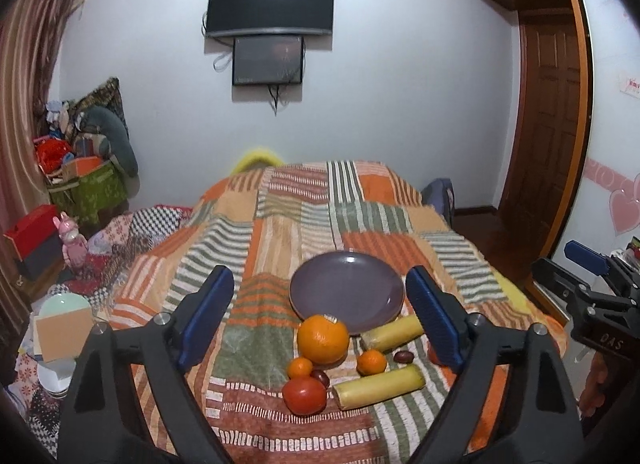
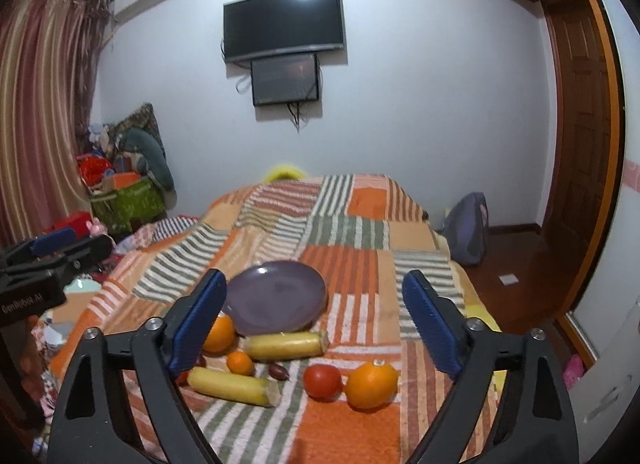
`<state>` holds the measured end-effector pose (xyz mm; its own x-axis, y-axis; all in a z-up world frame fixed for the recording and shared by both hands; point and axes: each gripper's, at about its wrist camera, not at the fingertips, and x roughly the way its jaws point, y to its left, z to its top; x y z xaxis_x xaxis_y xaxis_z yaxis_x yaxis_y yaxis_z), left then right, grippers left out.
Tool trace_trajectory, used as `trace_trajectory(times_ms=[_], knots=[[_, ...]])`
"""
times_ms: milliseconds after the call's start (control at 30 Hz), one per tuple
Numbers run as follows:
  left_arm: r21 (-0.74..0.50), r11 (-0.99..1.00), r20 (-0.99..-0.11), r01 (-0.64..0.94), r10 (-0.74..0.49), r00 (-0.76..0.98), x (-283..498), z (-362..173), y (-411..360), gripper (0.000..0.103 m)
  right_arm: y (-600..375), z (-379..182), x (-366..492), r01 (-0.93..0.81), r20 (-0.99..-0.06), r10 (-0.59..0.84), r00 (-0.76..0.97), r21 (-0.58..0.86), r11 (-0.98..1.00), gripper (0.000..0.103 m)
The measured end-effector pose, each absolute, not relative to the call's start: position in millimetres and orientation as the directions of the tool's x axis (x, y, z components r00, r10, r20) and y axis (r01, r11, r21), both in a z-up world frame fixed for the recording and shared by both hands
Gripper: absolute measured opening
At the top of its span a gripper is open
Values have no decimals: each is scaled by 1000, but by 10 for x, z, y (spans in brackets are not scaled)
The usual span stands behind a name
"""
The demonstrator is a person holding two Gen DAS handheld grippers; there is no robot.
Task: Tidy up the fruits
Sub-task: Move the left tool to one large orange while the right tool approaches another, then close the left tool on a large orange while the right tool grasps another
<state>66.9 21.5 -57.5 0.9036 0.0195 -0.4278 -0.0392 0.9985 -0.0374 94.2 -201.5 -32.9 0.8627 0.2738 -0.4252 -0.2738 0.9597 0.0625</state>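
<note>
Two pairs of tongs, the left tongs (image 1: pixel 320 324) and the right tongs (image 2: pixel 316 324), hang with their blue ridged pads (image 1: pixel 208 316) wide apart and nothing between them, aimed down at fruit laid out on a bed (image 1: pixel 280 223). The bed's blanket is a coarse patchwork of orange, green and cream stripes, soft enough to keep round fruit from rolling. A smooth, glossy purple plate (image 1: pixel 344 288) sits bare just behind the fruit, most likely the place meant to receive it. In front of the plate, touching its near rim, rests a large orange (image 1: pixel 322 340) with dimpled skin; near it lie two small tangerines (image 1: pixel 372 362), a shiny red tomato (image 1: pixel 304 395), two dark date-like fruits (image 1: pixel 402 356) and two yellow, blunt-ended banana-like pieces (image 1: pixel 378 386). A second orange (image 2: pixel 372 384) and another tomato (image 2: pixel 322 382) lie to the right in the right wrist view. Nothing has reached the plate yet; sorting looks about to begin.
</note>
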Motion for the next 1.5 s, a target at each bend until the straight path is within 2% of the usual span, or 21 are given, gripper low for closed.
trace_trajectory(times_ms=[233,567,1067,1400,1500], knots=[[-31,999,-576,-35,11,817,1021,-987,416,80,-2171,-600,1121,-245,-531,233,815,49,968,73],[-34,999,-715,-16,-13,699,1354,-1495,537,79,-2239,-982,1322,-259,-656,242,715,73,963,72],[-70,997,-802,33,-76,593,1848,-1901,448,79,-2437,-1421,1573,-189,-775,226,590,140,972,72],[-104,994,-822,39,-108,559,2110,-2054,414,80,-2425,-1547,1681,-195,-798,255,547,175,965,72],[-104,994,-824,46,-111,555,2149,-2082,387,80,-2438,-1557,1701,-208,-796,284,534,202,957,62]])
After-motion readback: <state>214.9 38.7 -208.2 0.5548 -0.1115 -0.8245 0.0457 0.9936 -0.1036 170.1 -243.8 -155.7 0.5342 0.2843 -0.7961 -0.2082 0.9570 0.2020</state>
